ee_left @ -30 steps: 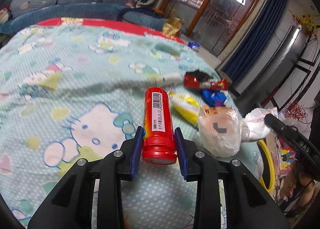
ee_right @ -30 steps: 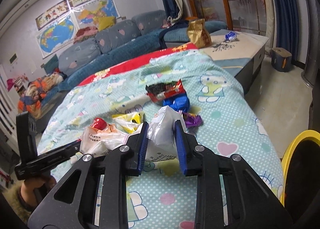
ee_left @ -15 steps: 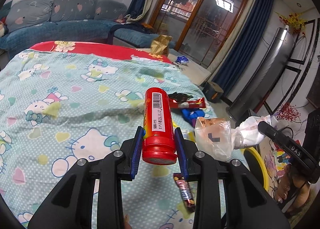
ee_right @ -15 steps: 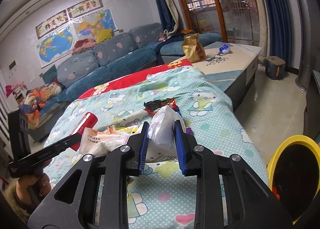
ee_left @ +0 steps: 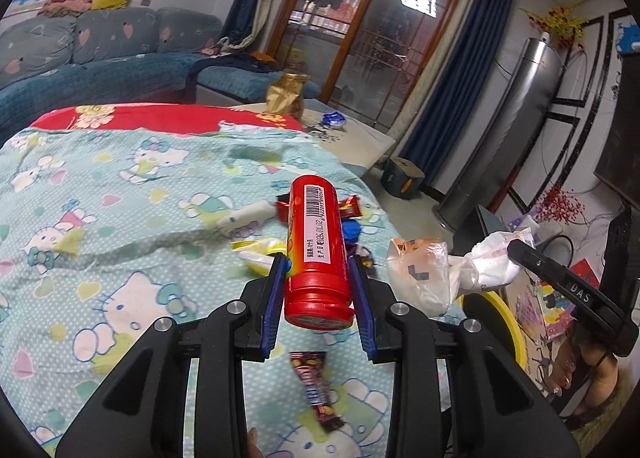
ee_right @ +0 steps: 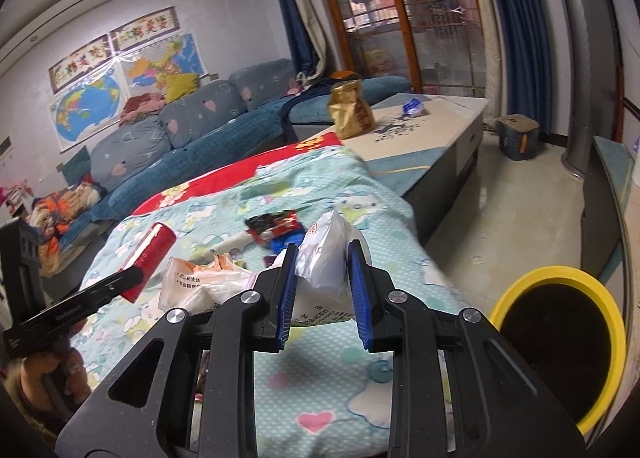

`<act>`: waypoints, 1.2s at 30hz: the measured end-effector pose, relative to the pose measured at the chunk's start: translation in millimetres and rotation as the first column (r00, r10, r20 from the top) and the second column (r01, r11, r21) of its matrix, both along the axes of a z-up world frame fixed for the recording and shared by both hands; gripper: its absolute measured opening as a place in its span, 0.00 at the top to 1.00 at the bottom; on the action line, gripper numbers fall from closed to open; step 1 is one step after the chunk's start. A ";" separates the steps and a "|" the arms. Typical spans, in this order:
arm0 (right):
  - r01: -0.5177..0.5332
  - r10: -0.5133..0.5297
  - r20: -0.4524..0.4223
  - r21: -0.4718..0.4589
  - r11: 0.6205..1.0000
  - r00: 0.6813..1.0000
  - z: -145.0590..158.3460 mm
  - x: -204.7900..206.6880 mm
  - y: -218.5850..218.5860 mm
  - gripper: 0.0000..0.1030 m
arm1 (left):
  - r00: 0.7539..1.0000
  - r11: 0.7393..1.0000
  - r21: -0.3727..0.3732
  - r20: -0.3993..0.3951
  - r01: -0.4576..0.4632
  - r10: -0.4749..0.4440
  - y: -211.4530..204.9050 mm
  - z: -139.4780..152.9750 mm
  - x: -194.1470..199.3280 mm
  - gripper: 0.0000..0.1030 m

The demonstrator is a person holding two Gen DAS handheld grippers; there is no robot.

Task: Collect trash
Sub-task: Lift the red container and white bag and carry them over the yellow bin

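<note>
My left gripper (ee_left: 318, 258) is shut on a red plastic tube (ee_left: 316, 242) with a barcode label, held above the bed; the tube also shows in the right wrist view (ee_right: 150, 258). My right gripper (ee_right: 322, 254) is shut on a crumpled white plastic bag (ee_right: 324, 266), which hangs in the air at the right of the left wrist view (ee_left: 420, 278). A yellow-rimmed trash bin (ee_right: 560, 342) stands on the floor by the bed's near right corner. Snack wrappers (ee_right: 272, 224) and a chocolate bar wrapper (ee_left: 314, 382) lie on the bed.
The bed has a Hello Kitty sheet (ee_left: 120, 218). A low table (ee_right: 420, 126) with a gold bag (ee_right: 350, 110) stands beyond it. A blue sofa (ee_right: 200, 118) runs along the far wall. A small stool (ee_right: 518, 136) and a silver tower unit (ee_left: 508, 138) stand on the floor.
Both grippers have risen from the bed with their loads. The right gripper has swung toward the yellow bin, which now fills more of its view.
</note>
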State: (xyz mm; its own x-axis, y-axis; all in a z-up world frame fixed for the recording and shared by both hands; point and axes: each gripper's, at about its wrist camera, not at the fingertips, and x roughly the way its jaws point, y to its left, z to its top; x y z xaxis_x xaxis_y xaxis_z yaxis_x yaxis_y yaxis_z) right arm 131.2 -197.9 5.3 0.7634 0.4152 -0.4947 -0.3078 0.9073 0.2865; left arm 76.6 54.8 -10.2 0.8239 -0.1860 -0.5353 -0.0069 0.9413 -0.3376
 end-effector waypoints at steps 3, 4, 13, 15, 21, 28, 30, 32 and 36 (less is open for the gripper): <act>0.028 -0.028 -0.006 -0.002 1.000 1.000 -0.2 0.4 -11.1 0.81 | 1.000 1.000 0.005 0.006 0.022 -0.022 -10.9 2.4 2.9 0.71; 0.036 -0.036 -0.007 -0.005 0.999 0.999 -0.2 0.3 -14.4 0.81 | 1.000 1.000 0.007 0.009 0.029 -0.029 -14.2 3.2 3.8 0.71; 0.138 -0.139 -0.009 -0.014 0.990 0.990 -2.2 -6.0 -56.2 0.81 | 0.994 0.994 0.031 0.023 0.102 -0.103 -43.1 9.0 14.2 0.71; 0.162 -0.162 -0.006 -0.021 0.987 0.987 -2.4 -7.8 -64.2 0.81 | 0.993 0.992 0.037 0.025 0.117 -0.118 -48.9 9.6 16.1 0.71; 0.229 -0.229 -0.012 -0.031 0.973 0.973 -6.1 -10.1 -91.3 0.81 | 0.986 0.986 0.051 0.027 0.161 -0.163 -66.1 10.1 20.8 0.71; 0.311 -0.312 -0.022 -0.038 0.950 0.950 -10.9 -13.5 -122.4 0.81 | 0.978 0.977 0.067 0.026 0.204 -0.206 -84.4 10.6 23.9 0.71; 0.328 -0.329 -0.024 -0.041 0.944 0.944 -11.5 -15.4 -129.3 0.81 | 0.976 0.974 0.071 0.026 0.215 -0.217 -89.1 10.5 24.3 0.71; 0.350 -0.352 -0.022 -0.050 0.935 0.936 -12.7 -17.1 -136.8 0.81 | 0.973 0.971 0.074 0.025 0.229 -0.231 -94.7 10.6 24.8 0.71; 0.381 -0.383 -0.021 -0.060 0.923 0.924 -14.9 -19.3 -146.6 0.81 | 0.966 0.963 0.080 0.023 0.256 -0.259 -105.5 10.6 26.2 0.71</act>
State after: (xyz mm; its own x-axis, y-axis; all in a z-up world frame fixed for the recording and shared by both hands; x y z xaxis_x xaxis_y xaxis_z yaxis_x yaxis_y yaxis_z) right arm 111.9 -344.5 -9.6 0.8426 0.0676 -0.5344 0.0733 0.9685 0.2380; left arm 102.8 -50.6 0.4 0.7710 -0.3546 -0.5290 0.2494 0.9324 -0.2616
